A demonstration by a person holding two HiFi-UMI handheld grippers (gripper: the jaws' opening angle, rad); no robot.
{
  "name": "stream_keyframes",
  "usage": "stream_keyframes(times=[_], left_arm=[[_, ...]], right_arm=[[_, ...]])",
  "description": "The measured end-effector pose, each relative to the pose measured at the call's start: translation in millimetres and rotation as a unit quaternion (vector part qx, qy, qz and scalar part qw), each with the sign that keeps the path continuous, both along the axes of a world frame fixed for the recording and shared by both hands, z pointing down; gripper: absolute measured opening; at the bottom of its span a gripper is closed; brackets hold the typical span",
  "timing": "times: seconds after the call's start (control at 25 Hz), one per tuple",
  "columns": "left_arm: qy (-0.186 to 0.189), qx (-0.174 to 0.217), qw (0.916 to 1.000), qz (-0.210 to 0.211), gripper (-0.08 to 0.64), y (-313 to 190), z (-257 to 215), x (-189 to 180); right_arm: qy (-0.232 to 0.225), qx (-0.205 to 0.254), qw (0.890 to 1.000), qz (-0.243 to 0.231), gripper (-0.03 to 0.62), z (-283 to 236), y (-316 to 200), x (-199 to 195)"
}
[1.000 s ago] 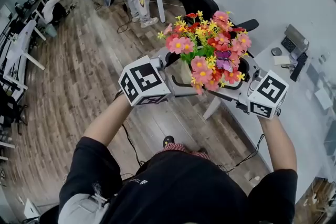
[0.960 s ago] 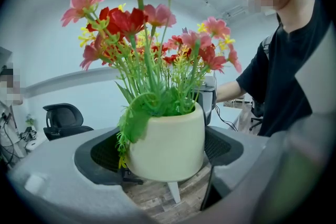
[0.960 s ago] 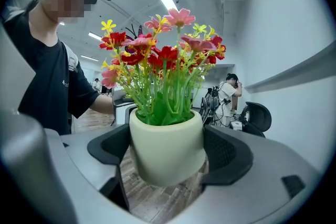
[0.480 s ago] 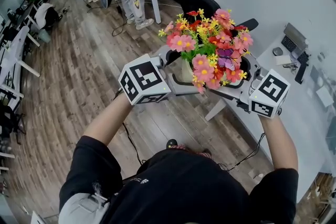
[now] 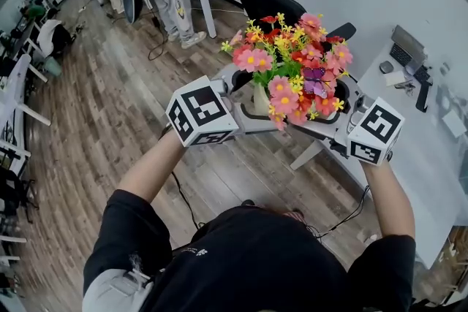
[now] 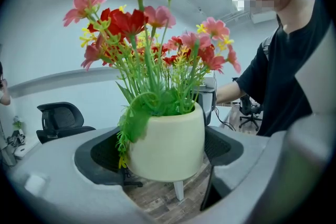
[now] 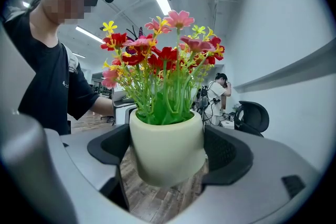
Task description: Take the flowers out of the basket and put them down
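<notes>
Fingers of left gripper and right gripper clamped on flower pot; forearms raised, pot upright mid-air.

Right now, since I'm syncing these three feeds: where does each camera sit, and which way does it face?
Head view: on the person's head, looking steeply down at flowers in a cream pot held above the wooden floor; both forearms, left gripper and right gripper show.
Left gripper view: on the left gripper, looking along its jaws, shut on the pot, towards the person's torso.
Right gripper view: on the right gripper, jaws also on the pot, facing the person from the opposite side.
Shared: all three show the pot.
</notes>
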State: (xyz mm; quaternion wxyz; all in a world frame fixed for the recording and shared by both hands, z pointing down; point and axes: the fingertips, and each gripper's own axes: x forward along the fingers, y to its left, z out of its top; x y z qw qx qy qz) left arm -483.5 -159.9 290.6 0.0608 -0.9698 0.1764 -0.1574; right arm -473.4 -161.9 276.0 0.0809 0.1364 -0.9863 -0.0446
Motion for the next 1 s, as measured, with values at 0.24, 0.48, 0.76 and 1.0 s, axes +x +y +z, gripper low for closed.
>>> stream_keyframes(times=[0.24,0.48,0.76,1.0], left_arm=[[0.007,-0.002,0.9993,0.036,0.462,-2.2,3.0,5.3],[0.013,-0.007,0.9977,0.066,0.462,-12.4,4.2,34.0],[0.012,-0.008,0.9956,0.093,0.463,-21.2,0.7,67.6],[0.014,-0.005,0.9933,0.115,0.462,-26.8,-4.4,107.7]], right_arm=[[0.002,-0.001,0.999,0.035,0.443,2.5,-1.5,5.4],[0.0,-0.005,0.998,0.064,0.443,3.7,-11.1,34.4],[-0.007,-0.007,0.996,0.091,0.443,0.4,-19.5,68.5],[-0.01,-0.004,0.994,0.113,0.443,-4.5,-24.4,108.7]])
